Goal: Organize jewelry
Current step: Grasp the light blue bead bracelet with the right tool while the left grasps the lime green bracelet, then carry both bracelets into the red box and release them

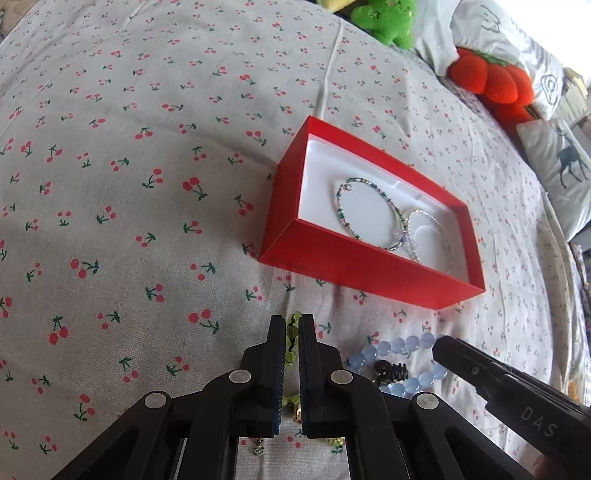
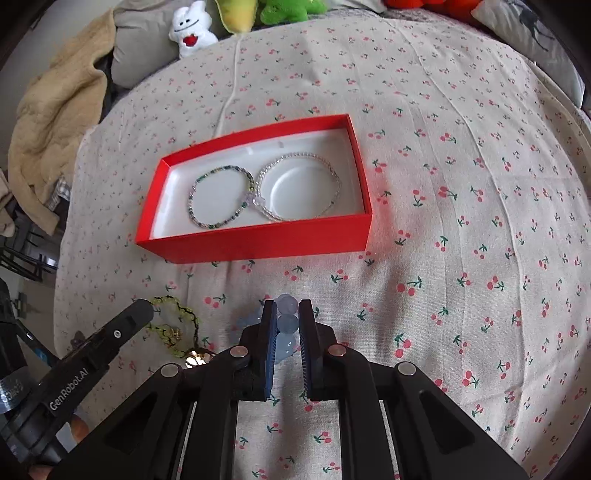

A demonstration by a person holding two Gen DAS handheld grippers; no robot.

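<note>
A red box (image 1: 369, 273) (image 2: 258, 240) with a white lining lies open on the cherry-print bed sheet. Inside it are a multicoloured bead bracelet (image 1: 338, 206) (image 2: 191, 201) and a clear crystal bracelet (image 1: 424, 211) (image 2: 295, 155), side by side. My left gripper (image 1: 291, 321) (image 2: 142, 308) is shut on a green bead bracelet (image 1: 293, 332) (image 2: 173, 321) just in front of the box. To its right, my right gripper (image 2: 287, 306) (image 1: 441, 347) is shut on a pale blue bead bracelet (image 2: 288, 323) (image 1: 391, 349); part of the strand hangs toward the sheet.
A black hair clip (image 1: 393, 371) lies inside the blue loop, and a small earring (image 1: 258, 448) rests under my left gripper. Green (image 1: 388, 18), red (image 1: 491, 81) and white (image 2: 190, 31) plush toys and pillows line the far edge. A beige blanket (image 2: 55, 122) is heaped at the left.
</note>
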